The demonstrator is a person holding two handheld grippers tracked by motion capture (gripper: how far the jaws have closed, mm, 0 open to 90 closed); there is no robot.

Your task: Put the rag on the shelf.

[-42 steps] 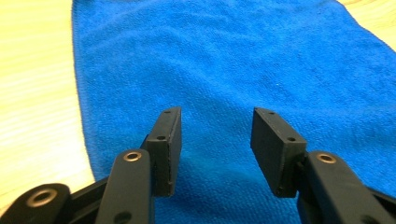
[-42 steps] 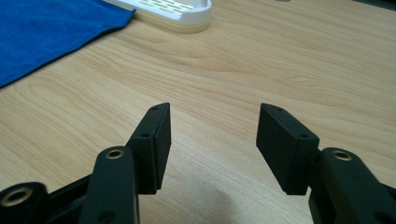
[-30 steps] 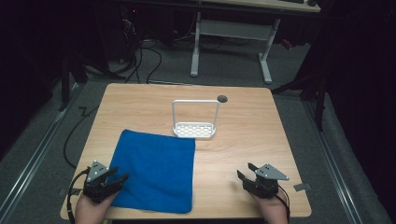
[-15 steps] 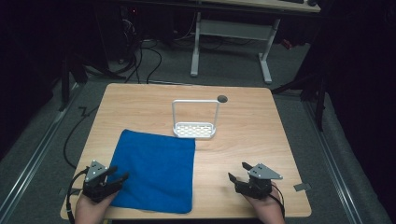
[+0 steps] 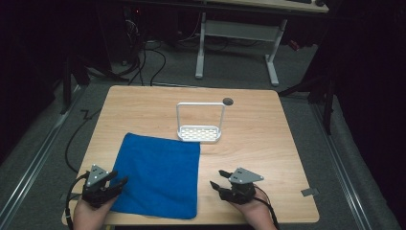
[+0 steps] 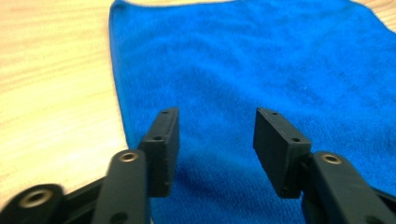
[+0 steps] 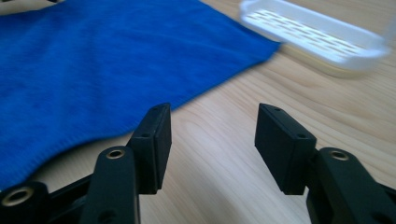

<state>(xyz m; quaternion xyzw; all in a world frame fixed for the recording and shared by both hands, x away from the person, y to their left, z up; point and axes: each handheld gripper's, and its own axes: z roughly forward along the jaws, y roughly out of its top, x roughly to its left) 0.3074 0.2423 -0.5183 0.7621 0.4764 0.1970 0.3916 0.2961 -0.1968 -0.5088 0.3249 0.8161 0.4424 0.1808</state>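
**A:** From the high view, the blue cloth (image 5: pixel 158 176) is lying flat on the near left part of the bench (image 5: pixel 268 143), with a white rack (image 5: pixel 200 133) sitting just past its far right corner. The left gripper (image 5: pixel 118 182) is hovering at the cloth's near left corner, and the right gripper (image 5: pixel 218 181) is sitting on bare wood just beside the cloth's right edge. Looks like a fold or a pickup is being set up?

**B:** That's my guess too. In the left gripper view the left gripper (image 6: pixel 215 126) is standing wide open, nothing in it, and it's pointing over the cloth (image 6: pixel 261 70) just inside its left edge. I'd drop it lower so one jaw is sliding under the hem, otherwise it's just pinching fuzz.

**A:** And the right one?

**B:** In the right gripper view the right gripper (image 7: pixel 212 123) is also spread apart and empty, looking across bare bench toward the cloth (image 7: pixel 107 56), with the rack (image 7: pixel 313 35) farther off to the right. It's needing to come sideways to the edge first. I'd be grabbing both corners evenly so the cloth isn't bunching, and steering clear of that rack.
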